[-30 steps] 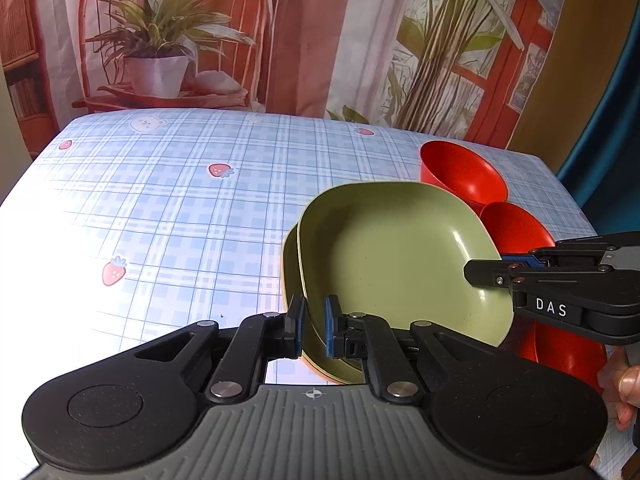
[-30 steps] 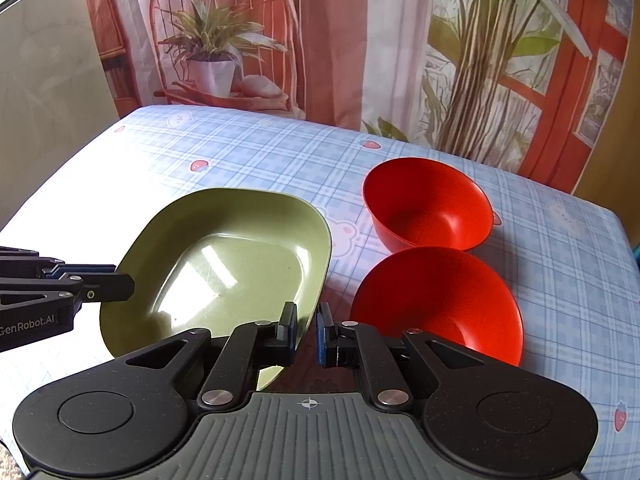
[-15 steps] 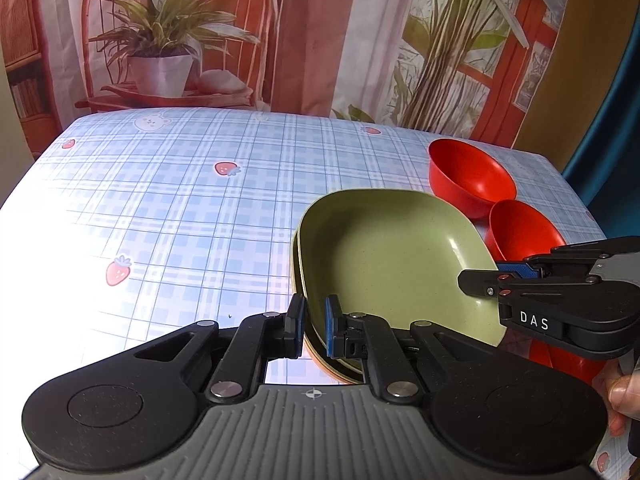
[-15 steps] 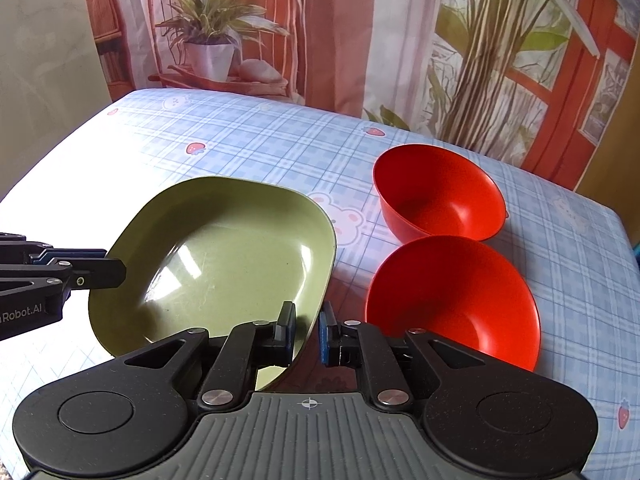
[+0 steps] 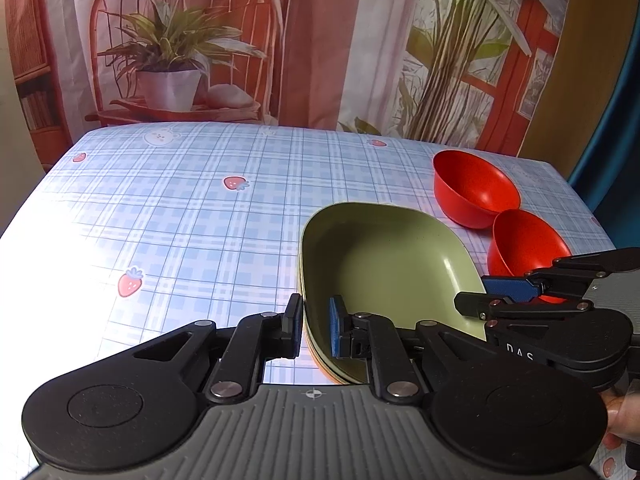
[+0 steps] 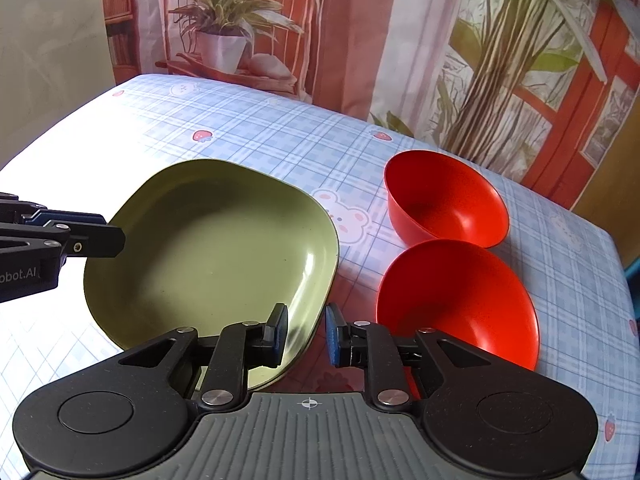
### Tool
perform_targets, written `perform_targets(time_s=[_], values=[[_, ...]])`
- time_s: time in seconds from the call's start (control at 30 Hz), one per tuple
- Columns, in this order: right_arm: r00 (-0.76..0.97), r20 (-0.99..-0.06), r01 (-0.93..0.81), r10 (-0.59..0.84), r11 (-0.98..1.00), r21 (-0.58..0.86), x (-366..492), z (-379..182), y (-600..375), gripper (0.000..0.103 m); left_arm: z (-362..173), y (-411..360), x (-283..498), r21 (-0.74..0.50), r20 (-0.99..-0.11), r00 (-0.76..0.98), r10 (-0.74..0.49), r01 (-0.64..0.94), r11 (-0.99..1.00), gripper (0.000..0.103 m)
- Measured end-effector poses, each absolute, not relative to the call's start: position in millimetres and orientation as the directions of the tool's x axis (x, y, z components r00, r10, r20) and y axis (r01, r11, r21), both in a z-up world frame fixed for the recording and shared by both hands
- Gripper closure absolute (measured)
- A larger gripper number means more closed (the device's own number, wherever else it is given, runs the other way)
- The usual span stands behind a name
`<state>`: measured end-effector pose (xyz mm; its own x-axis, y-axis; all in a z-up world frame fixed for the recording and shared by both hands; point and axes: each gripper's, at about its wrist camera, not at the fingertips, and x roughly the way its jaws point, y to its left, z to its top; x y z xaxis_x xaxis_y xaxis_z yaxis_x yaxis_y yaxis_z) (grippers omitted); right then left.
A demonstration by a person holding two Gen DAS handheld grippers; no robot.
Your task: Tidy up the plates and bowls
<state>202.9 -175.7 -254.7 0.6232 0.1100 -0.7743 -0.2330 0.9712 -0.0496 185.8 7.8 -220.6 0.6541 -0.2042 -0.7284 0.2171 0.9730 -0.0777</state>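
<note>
Olive-green and glossy, the rounded-square plate [image 5: 384,264] sat on top of a small stack, an orange-edged plate [image 5: 322,370] showing beneath its near rim, on the blue plaid tablecloth [image 5: 192,220] printed with strawberries. The left gripper [image 5: 315,330] straddled the stack's near edge, its blue-padded fingers [image 5: 335,332] parted, one outside the rim and one inside, not clamped. The right gripper [image 6: 305,334] was likewise released, its fingers spread either side of the plate's opposite rim. Just beside the plate stood two smooth round red bowls, the near bowl [image 6: 456,300] touching the far bowl [image 6: 444,200]. Behind the table hung a printed curtain [image 6: 360,32]
</note>
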Motion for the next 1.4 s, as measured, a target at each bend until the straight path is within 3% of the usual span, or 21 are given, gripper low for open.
perform_targets(time_s=[0.67, 1.1, 1.4], values=[[0.719, -0.672, -0.25, 0.177, 0.968, -0.012, 145, -208, -216, 0.083, -180, -41, 143, -0.059, -0.673, 0.689, -0.267, 0.31, 0.949, 0.088], [0.728, -0.675, -0.159, 0.121, 0.987, 0.005, 102, -214, -286, 0.083, -208, -107, 122, -0.114, -0.721, 0.586, -0.369, 0.426, 0.898, 0.088], [0.737, -0.666, -0.075, 0.117, 0.993, 0.092, 87, -234, -328, 0.083, -231, -131, 115, -0.113, -0.76, 0.528, -0.38, 0.468, 0.876, 0.088]])
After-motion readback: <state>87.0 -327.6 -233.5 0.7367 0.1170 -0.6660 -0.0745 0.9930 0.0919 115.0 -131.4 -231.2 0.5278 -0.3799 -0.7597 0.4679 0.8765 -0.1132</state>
